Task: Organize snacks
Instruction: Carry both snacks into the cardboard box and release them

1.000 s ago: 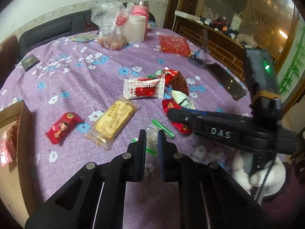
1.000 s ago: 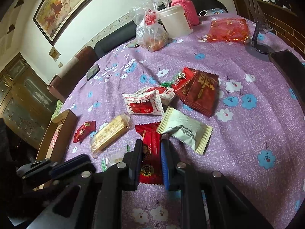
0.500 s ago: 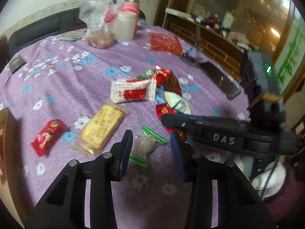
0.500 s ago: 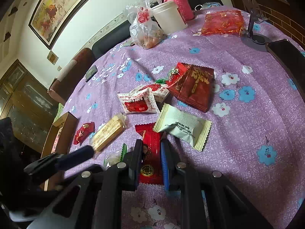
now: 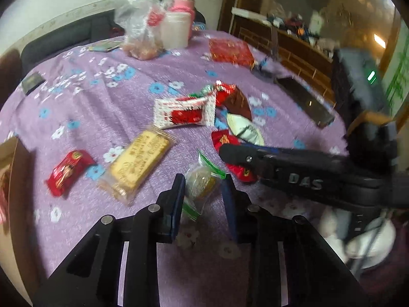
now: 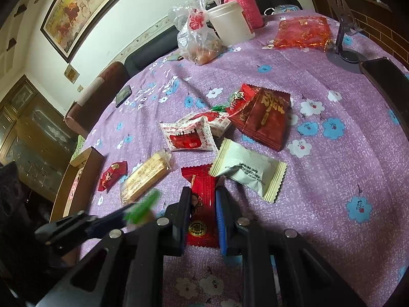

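Observation:
Snacks lie scattered on a purple flowered tablecloth (image 5: 102, 107). My left gripper (image 5: 203, 186) is open, its jaws on either side of a clear snack pack with green ends (image 5: 200, 181). In the right wrist view that pack (image 6: 141, 206) shows as a green blur by the left gripper's tip. My right gripper (image 6: 203, 204) is shut on a flat red packet (image 6: 202, 202) that lies on the cloth; the packet also shows in the left wrist view (image 5: 230, 151). Nearby lie a yellow biscuit bar (image 5: 138, 161), a small red candy (image 5: 67, 170), a white-and-red pack (image 6: 189, 138) and a white pack (image 6: 248, 168).
A brown cardboard box (image 6: 76, 179) stands at the table's left edge. A dark red pouch (image 6: 265, 120) lies mid-table. At the back stand a plastic bag of food (image 6: 199, 41), a white tub (image 6: 230, 23) and a pink-sleeved bottle (image 6: 242, 0). A phone stand (image 6: 342, 51) and tablet (image 6: 391, 81) are at right.
My left gripper has opened from nearly closed and moved forward, so its jaws now stand around the green-ended pack. My right gripper has stayed shut on the red packet.

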`<state>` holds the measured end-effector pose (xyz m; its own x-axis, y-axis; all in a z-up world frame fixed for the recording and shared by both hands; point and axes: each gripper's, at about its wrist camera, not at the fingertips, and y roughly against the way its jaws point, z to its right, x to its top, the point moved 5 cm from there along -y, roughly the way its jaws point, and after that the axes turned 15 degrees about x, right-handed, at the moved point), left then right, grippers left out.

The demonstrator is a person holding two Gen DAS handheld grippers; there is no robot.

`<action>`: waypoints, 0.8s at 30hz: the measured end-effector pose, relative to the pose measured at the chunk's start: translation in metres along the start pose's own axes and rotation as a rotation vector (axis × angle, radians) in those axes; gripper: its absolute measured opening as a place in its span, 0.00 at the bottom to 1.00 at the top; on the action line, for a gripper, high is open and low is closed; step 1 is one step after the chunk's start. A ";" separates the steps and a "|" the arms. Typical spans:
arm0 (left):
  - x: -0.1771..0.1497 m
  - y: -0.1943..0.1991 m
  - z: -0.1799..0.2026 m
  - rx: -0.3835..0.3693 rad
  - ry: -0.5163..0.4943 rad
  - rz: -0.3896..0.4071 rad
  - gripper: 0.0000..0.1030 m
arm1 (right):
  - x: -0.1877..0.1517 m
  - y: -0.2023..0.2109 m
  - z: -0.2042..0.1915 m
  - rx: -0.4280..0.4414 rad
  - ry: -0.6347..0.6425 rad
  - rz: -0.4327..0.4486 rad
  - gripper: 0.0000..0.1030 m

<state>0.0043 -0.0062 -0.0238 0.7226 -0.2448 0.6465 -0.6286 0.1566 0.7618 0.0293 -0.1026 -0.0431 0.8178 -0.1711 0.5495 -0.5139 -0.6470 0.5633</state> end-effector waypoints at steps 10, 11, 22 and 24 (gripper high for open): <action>-0.031 0.088 -0.056 -0.100 0.248 0.110 0.28 | -0.004 -0.004 -0.010 -0.027 0.067 -0.013 0.20; -0.036 0.097 -0.065 -0.095 0.269 0.122 0.28 | -0.004 -0.004 -0.010 -0.032 0.067 -0.012 0.20; -0.084 0.151 -0.142 -0.027 0.409 0.198 0.28 | -0.009 -0.003 -0.028 -0.090 0.147 -0.017 0.20; -0.090 0.154 -0.157 -0.029 0.441 0.198 0.28 | -0.012 0.003 -0.040 -0.054 0.138 -0.013 0.20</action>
<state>-0.1118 0.1905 0.0416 0.6468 0.2206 0.7300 -0.7627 0.1871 0.6191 0.0078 -0.0730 -0.0232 0.7832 -0.0565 0.6192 -0.5194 -0.6067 0.6017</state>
